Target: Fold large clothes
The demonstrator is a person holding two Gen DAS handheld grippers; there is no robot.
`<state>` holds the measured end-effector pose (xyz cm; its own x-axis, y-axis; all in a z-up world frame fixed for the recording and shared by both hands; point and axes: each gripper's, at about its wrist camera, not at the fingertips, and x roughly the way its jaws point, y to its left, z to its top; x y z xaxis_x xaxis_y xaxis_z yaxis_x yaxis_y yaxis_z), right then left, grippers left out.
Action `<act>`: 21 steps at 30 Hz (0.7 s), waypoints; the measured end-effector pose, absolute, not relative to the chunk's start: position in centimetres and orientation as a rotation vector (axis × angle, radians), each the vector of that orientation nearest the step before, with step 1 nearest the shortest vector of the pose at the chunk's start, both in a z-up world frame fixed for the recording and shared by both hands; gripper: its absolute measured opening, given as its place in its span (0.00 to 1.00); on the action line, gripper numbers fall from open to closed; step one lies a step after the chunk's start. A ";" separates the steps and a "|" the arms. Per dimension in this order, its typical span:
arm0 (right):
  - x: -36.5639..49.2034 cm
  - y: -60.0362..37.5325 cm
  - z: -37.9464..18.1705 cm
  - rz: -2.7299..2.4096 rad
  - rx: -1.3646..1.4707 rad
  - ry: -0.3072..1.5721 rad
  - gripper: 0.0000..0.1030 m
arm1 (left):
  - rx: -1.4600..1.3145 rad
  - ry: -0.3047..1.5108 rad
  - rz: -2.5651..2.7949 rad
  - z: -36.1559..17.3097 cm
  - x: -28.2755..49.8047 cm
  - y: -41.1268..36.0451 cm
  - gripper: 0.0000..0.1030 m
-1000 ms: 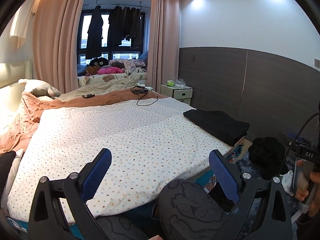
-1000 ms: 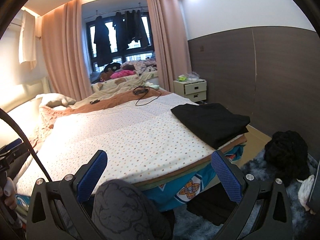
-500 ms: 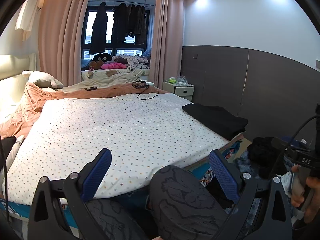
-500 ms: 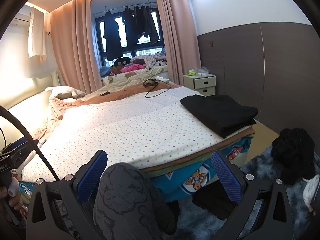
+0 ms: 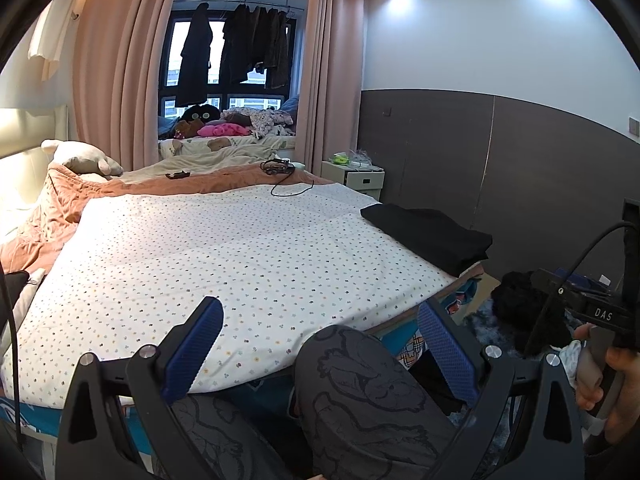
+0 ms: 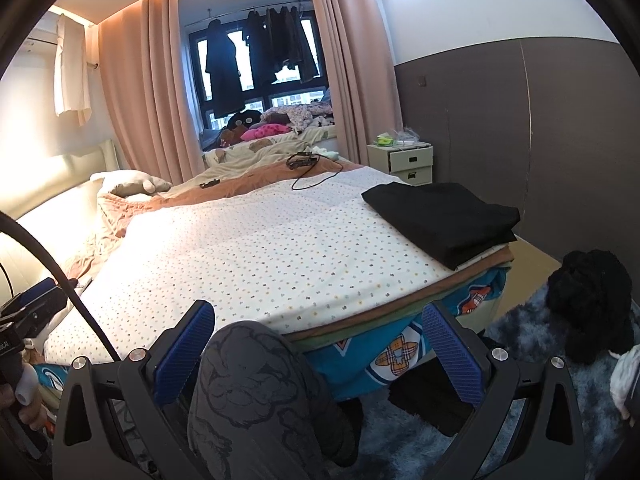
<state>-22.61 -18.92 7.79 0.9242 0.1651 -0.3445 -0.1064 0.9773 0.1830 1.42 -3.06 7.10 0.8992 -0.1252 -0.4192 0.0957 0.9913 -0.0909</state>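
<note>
Two grippers: both held low at the foot of the bed, each with jaws spread wide and nothing between them.
Left gripper (image 5: 320,344): blue pads apart, a patterned grey knee (image 5: 360,384) between the fingers at 6 o'clock in the left wrist view.
Right gripper (image 6: 320,348): blue pads apart, the same kind of patterned knee (image 6: 256,376) at 6 o'clock in its view.
Hand (image 5: 612,392): at 4 o'clock in the left view, gripping the other tool's handle.
Bedspread (image 5: 224,256): white with small dots, spread flat across the bed.
Folded black garment (image 6: 444,216): lies on the bed's right corner, at 2 o'clock in the right view.
Black heap (image 6: 588,300): on the blue rug at 3 o'clock, apart from the bed.
Nightstand (image 6: 408,160): beyond the bed, against the dark wall panel.
Dark clothes (image 5: 240,52): hanging at the window, 12 o'clock.
</note>
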 end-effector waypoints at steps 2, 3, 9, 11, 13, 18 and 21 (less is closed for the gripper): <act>-22.7 -18.9 7.8 0.137 0.161 0.364 1.00 | -0.074 0.440 -0.117 7.1 1.5 -2.9 0.97; -22.7 -18.9 7.6 0.139 0.162 0.364 1.00 | -0.075 0.441 -0.116 7.2 1.5 -2.8 0.97; -22.8 -19.0 7.6 0.140 0.163 0.366 1.00 | -0.083 0.441 -0.115 7.2 1.4 -2.6 0.97; -22.8 -19.0 7.7 0.140 0.163 0.367 1.00 | -0.086 0.440 -0.113 7.2 1.4 -2.5 0.97; -22.7 -19.1 7.6 0.142 0.163 0.368 1.00 | -0.089 0.439 -0.112 7.3 1.4 -2.4 0.97; -22.7 -19.1 7.7 0.146 0.160 0.371 1.00 | -0.094 0.437 -0.111 7.2 1.3 -2.2 0.97; -22.7 -19.1 7.8 0.147 0.164 0.372 1.00 | -0.098 0.437 -0.109 7.2 1.2 -2.0 0.97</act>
<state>-22.73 -19.14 7.77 0.9212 0.1724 -0.3488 -0.1123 0.9761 0.1859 1.24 -1.98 7.25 0.9006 -0.1258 -0.4161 0.0839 0.9895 -0.1175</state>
